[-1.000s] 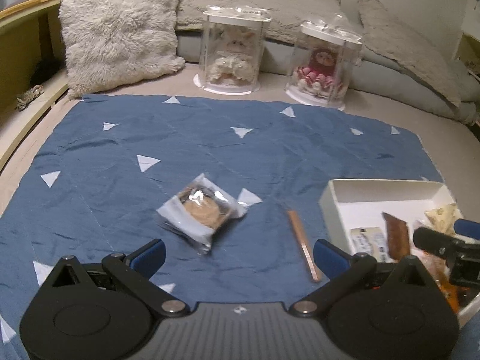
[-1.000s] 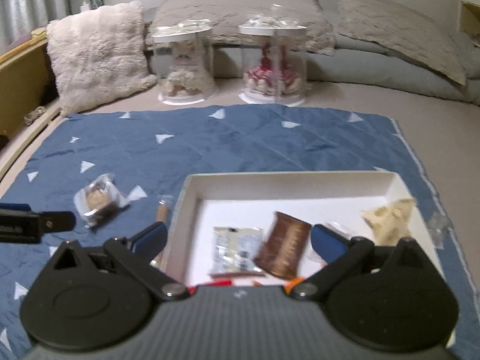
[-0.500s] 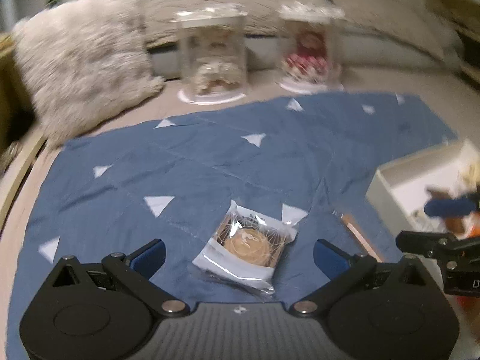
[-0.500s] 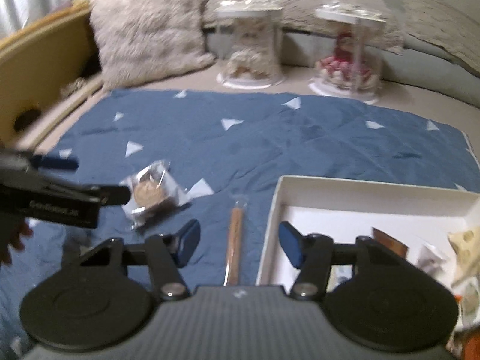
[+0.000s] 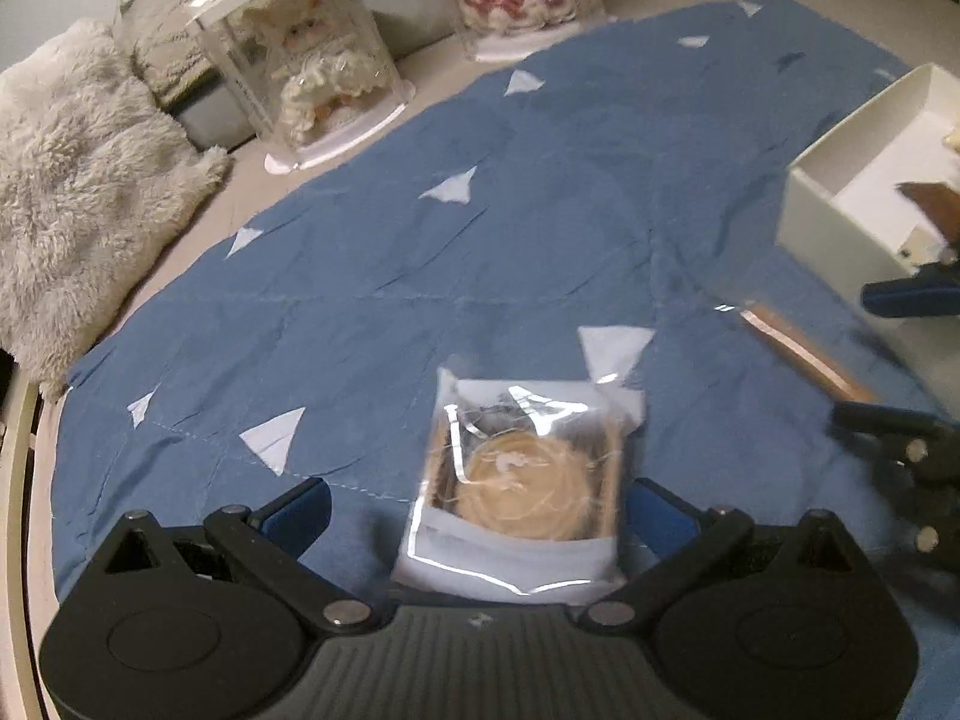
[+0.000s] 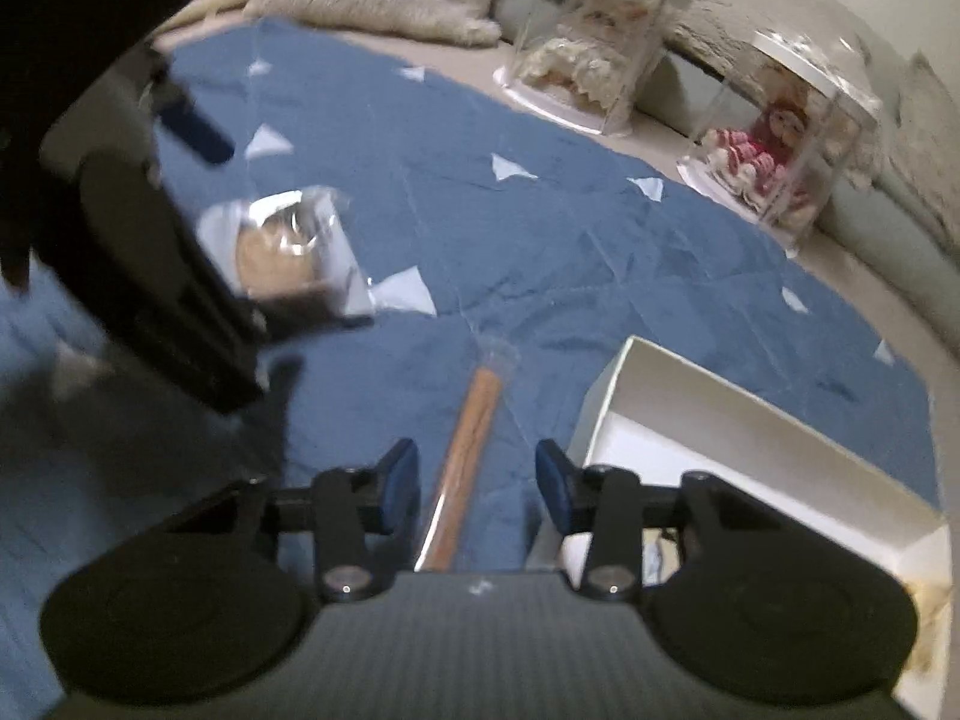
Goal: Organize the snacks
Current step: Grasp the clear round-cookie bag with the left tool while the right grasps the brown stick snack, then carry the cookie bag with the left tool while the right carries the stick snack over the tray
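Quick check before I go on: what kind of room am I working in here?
Likely a bedroom or lounge at home, working on a bed or daybed: a blue quilted cover spread on it, a fluffy cushion at the back, and dolls in clear display cases.

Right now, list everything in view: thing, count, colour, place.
round cookie pack: one, clear wrap, tan cookie, on the blanket between the left gripper's pads
stick snack: one, brown, clear wrap, between the right gripper's pads
box: one, white, right side of blanket, holding snacks
blanket: one, blue with white triangles
doll cases: two, clear, beyond the blanket
fluffy cushion: one, cream, far left
left gripper: black, blue pads, open
right gripper: black, blue pads, jaws just closing, not yet pressing
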`<state>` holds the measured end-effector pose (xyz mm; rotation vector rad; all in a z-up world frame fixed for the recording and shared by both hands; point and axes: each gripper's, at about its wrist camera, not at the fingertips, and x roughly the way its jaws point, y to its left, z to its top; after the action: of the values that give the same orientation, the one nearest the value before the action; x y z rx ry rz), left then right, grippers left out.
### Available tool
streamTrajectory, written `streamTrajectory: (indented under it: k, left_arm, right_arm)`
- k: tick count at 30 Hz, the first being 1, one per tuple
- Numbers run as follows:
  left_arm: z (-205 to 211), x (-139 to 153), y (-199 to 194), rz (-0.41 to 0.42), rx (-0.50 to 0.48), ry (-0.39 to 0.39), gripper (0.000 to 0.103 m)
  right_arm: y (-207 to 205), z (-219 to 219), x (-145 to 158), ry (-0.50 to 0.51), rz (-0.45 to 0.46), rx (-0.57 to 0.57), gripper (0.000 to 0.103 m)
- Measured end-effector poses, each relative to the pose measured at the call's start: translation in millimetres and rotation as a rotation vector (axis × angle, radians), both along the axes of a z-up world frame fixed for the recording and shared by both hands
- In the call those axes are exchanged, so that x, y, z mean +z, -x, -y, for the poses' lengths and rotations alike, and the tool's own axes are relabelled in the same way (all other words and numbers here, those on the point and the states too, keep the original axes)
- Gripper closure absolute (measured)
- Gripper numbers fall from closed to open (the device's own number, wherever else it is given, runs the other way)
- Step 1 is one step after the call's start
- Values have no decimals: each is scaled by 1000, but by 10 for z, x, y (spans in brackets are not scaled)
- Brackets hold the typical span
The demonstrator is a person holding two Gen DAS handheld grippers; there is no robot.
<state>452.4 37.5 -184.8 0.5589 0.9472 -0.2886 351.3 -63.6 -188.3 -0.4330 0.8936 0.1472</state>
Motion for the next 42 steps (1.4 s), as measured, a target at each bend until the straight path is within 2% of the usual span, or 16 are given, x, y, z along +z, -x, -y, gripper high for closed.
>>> streamTrajectory:
  k: [4,6,9,10,15,18,21,26,33,42]
  left_arm:
    - [-90,-33,-55,-25,39,49,3]
    - [-126,-33,-54,-48,54,96,13]
    - [-164,-29,-41,-69,90,170,28]
    - [-167,-26,-30,-66,110,185,28]
    - [-179,8,47,-39,191,216,35]
    - [-205,56,128,-17,243,232,36]
    - [-253,130,226,2,297,251,36]
    - [-319,378,434,47,376,308,36]
    - [-272,759,817,99,425,347,36]
    - [-136,1122,1213,146,506,418,36]
  right_arm:
    - [-9,-130,-119,90,-43,23,55]
    - [-9,-190,-199,129,-71,41,64]
    - [0,-191,-237,118,-83,45,71]
    - [-2,-180,-225,106,-83,39,72]
    - [1,-50,-133,9,-82,-7,90]
    - [-13,57,-53,-98,-87,-48,91]
    - [44,102,53,-162,-71,-64,91]
    - [134,120,264,-225,-35,-50,91]
    - [342,271,596,-340,18,-69,91]
    - [630,480,875,-426,85,-90,91]
